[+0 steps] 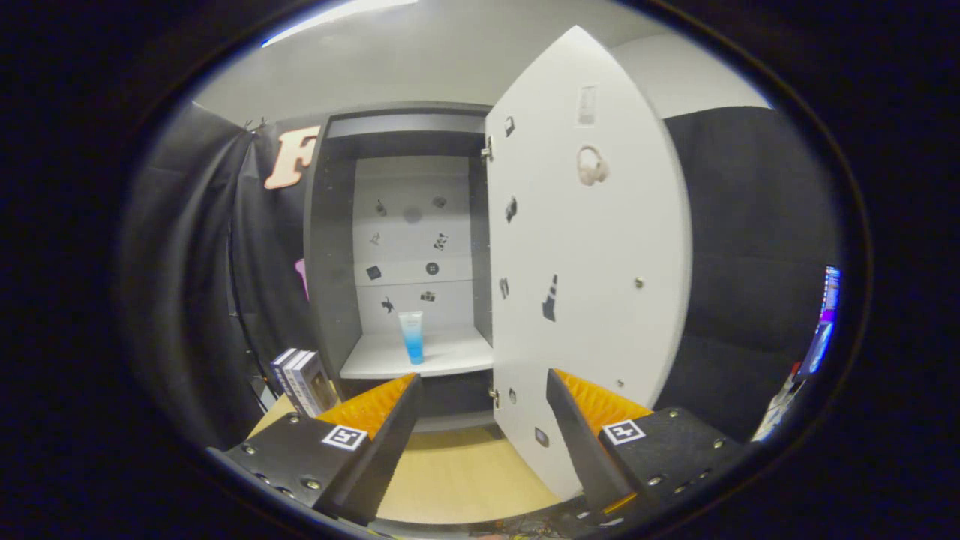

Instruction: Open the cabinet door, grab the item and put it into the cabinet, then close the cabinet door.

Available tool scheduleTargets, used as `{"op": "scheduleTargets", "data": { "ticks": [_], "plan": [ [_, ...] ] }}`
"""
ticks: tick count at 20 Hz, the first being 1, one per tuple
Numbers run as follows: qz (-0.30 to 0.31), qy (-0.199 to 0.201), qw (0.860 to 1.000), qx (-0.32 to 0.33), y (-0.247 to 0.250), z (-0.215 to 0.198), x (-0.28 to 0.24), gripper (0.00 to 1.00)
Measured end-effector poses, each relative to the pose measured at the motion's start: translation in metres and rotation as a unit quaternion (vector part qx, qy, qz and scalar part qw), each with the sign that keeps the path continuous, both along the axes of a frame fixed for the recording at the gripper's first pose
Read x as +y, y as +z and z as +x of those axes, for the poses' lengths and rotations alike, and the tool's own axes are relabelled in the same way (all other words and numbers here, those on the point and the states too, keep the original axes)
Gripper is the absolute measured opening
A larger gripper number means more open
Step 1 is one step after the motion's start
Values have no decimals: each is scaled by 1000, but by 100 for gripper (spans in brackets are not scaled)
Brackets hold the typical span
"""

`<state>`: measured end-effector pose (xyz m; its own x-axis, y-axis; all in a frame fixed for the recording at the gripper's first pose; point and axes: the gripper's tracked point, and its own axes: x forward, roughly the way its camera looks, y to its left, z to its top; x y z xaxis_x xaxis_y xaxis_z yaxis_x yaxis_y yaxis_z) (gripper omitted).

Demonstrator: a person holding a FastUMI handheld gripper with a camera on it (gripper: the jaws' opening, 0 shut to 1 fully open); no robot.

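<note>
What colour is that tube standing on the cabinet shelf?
The tube is clear on top fading to blue below, seen in the gripper view beyond the open tongs.

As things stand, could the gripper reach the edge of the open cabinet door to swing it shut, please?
Probably yes. The gripper is open and holds nothing, and the cabinet door stands wide open just ahead of its fingers, with nothing between them. The blue tube already stands upright on the cabinet shelf, clear of the door.

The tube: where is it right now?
In the gripper view the tube stands upright on the cabinet shelf, beyond the open gripper, left of the open door.
</note>
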<state>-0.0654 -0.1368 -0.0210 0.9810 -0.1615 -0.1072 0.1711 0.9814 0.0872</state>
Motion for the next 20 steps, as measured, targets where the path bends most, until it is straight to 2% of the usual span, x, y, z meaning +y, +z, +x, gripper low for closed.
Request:
{"op": "scheduleTargets", "data": {
  "ticks": [6,12,15,18,20],
  "plan": [
    [10,-69,998,1,-2,-43,-83,98],
    [4,-120,993,18,-13,-39,-159,98],
    [12,-125,992,23,-20,-20,-181,99],
    [24,-108,994,16,-16,-8,-178,100],
    [6,-110,994,19,-17,-6,-180,98]
  ]
}}
